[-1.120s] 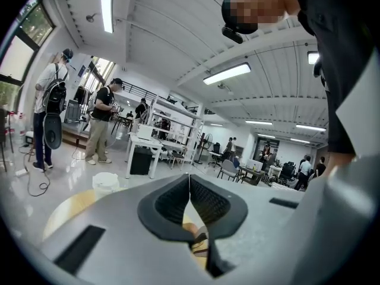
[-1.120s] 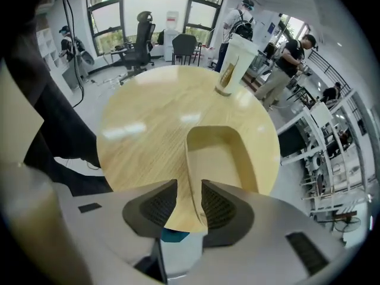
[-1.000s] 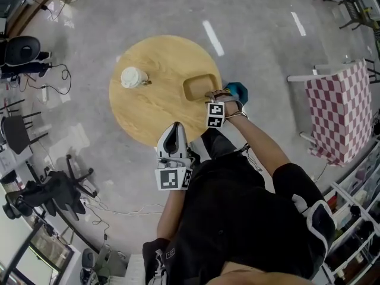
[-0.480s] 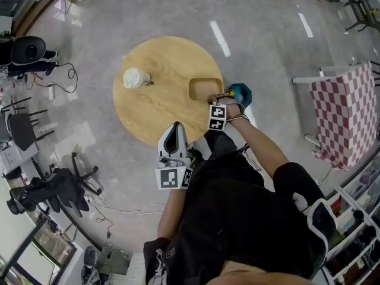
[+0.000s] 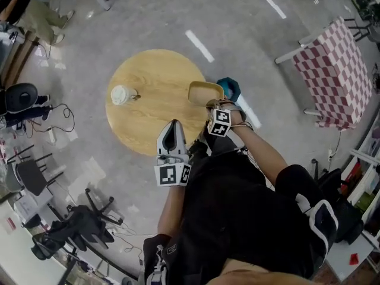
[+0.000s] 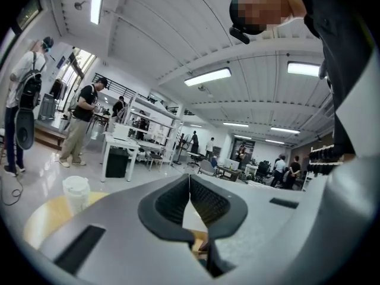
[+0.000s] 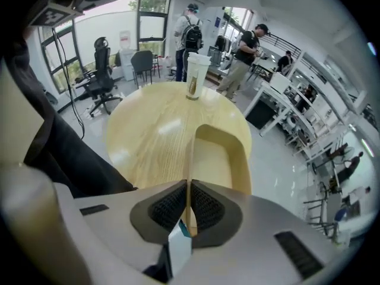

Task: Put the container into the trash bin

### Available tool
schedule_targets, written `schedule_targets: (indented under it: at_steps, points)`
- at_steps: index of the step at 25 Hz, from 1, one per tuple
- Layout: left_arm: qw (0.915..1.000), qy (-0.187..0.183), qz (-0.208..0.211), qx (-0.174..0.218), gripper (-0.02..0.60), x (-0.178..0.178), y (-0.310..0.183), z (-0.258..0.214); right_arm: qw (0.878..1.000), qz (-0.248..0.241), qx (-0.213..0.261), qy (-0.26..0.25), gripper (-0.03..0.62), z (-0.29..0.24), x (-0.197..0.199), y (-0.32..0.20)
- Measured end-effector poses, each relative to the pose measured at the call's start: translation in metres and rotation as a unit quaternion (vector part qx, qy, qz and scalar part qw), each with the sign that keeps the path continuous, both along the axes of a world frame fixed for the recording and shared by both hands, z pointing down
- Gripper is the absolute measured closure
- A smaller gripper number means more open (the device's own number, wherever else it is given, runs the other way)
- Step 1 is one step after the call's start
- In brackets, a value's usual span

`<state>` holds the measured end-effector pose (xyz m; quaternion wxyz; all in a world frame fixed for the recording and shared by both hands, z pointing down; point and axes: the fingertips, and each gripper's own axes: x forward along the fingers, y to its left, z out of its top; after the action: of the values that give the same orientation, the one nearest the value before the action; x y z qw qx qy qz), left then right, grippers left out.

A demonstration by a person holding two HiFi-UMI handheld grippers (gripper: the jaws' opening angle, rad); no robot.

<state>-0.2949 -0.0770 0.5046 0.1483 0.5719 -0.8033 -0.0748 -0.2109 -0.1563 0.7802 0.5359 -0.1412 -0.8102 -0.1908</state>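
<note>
The container [image 5: 205, 91] is a shallow tan tray, held tilted just above the right edge of the round wooden table [image 5: 148, 108]. My right gripper [image 5: 212, 104] is shut on its near rim, and in the right gripper view the container [image 7: 218, 153] stands on edge between the pads, over the table [image 7: 151, 132]. A teal trash bin [image 5: 229, 88] sits on the floor just beyond the container. My left gripper [image 5: 173, 127] hovers at the table's near edge. The left gripper [image 6: 190, 180] is shut with nothing in it.
A lidded paper cup [image 5: 120, 94] stands on the table's left side, also in the right gripper view [image 7: 194, 75]. A red-checked table [image 5: 335, 70] is at the upper right. Office chairs [image 5: 27, 100] and cables lie on the floor at the left.
The right gripper closed on the container's rim and lifted it off the table, tipping it up. The left gripper rose slightly.
</note>
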Motion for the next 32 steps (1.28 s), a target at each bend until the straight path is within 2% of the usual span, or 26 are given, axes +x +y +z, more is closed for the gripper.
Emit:
schedule_targets:
  at_steps: [4,7,12,16,19,22,27,32]
  points:
    - [0.9968,0.011,0.079,0.010,0.571,0.026,-0.017,0.008,0.995,0.095,0.001,-0.008,0.554,-0.020,0.049,-0.010]
    - [0.9927,0.015,0.119,0.014,0.571,0.043,-0.032,0.006,0.988,0.153,0.006,-0.009,0.554,-0.032,0.086,-0.021]
    - [0.9830,0.009,0.182,0.022,0.571,0.083,-0.061,-0.004,0.969,0.247,0.007,-0.012,0.554,-0.041,0.153,-0.039]
    - [0.9747,0.010,0.222,0.025,0.571,0.114,-0.084,-0.009,0.954,0.299,0.004,-0.011,0.554,-0.039,0.193,-0.053]
    - [0.9699,0.006,0.242,0.027,0.571,0.136,-0.107,-0.010,0.948,0.317,-0.005,-0.007,0.554,-0.028,0.217,-0.065]
    - [0.9686,-0.001,0.248,0.023,0.571,0.149,-0.128,-0.012,0.946,0.324,-0.018,0.004,0.554,-0.011,0.232,-0.076]
    - [0.9702,0.003,0.242,0.018,0.571,0.159,-0.164,-0.011,0.946,0.321,-0.044,0.027,0.554,0.021,0.241,-0.102]
    - [0.9737,0.011,0.227,0.000,0.571,0.165,-0.194,0.004,0.950,0.301,-0.066,0.039,0.553,0.057,0.233,-0.124]
